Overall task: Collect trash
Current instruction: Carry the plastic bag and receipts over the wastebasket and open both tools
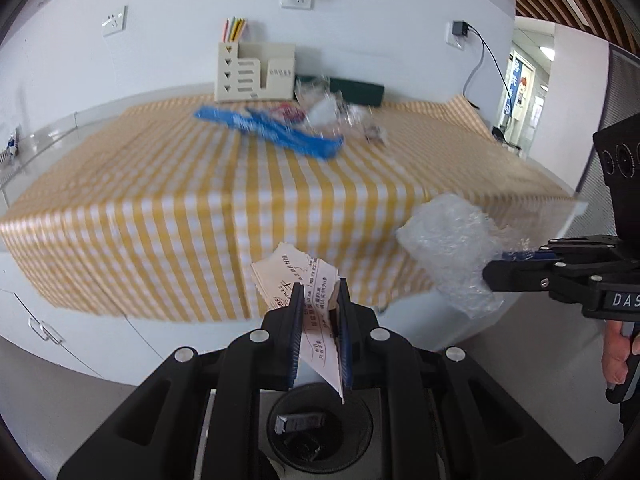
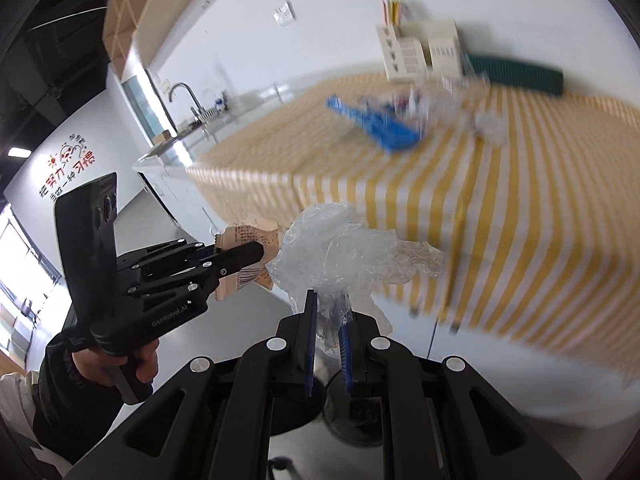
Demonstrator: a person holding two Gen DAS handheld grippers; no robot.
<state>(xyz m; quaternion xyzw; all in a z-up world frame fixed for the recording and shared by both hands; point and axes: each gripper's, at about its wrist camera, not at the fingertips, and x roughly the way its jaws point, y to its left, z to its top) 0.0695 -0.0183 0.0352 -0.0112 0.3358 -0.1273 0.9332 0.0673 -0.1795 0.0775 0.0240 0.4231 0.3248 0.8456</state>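
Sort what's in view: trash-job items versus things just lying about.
Job: torn paper wrapper in left gripper; clear plastic in right gripper; bin; blue wrapper.
Lying about: desk organiser; pencils; dark green case.

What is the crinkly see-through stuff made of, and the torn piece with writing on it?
The clear wrap in the right gripper looks like thin plastic film: see-through, shiny, wrinkled. The torn piece in the left gripper looks like matte printed paper or thin card, with ragged edges.
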